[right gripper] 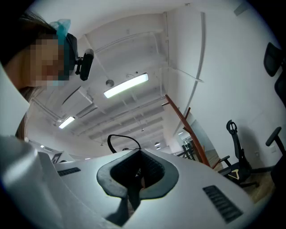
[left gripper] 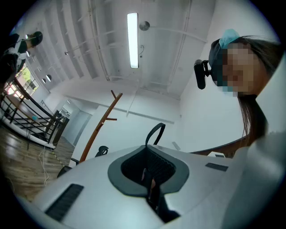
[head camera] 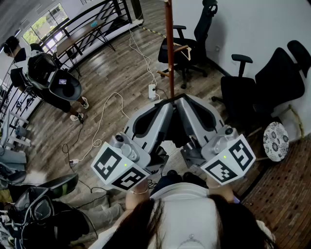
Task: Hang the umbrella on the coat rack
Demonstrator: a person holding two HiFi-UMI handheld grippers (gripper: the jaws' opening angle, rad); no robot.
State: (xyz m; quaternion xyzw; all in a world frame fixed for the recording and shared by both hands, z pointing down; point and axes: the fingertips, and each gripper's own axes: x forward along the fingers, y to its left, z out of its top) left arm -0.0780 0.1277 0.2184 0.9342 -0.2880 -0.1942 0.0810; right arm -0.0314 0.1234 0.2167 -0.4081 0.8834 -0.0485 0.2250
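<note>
Two grippers were held side by side close under the head camera, marker cubes toward the person, tips nearly meeting. Left gripper [head camera: 163, 111] [left gripper: 149, 176]: jaws clenched on a dark folded umbrella [left gripper: 152, 190], wedged in the narrow gap between the pads. Its black strap loop [left gripper: 155, 131] stood up just past the jaw tips. Right gripper [head camera: 188, 108] [right gripper: 134, 174]: also clamped on the umbrella [right gripper: 133, 181], with the same strap loop [right gripper: 117, 137] poking up beyond its tips. In the head view the gripper bodies covered the umbrella, so I couldn't make it out there.

Just past the tips stood the wooden coat rack [head camera: 168, 48] [left gripper: 100, 125] [right gripper: 190, 129], pole upright, pegs bare in both gripper views. The umbrella wasn't touching it.

A white power strip [head camera: 152, 90] lay on the wood floor near the pole's base, with a white cable [head camera: 104, 116] trailing off left. Black office chairs [head camera: 197, 44] stood behind the rack and to the right along the wall. Another person [head camera: 48, 73] stood well apart at far left, near a black railing [head camera: 97, 14].
</note>
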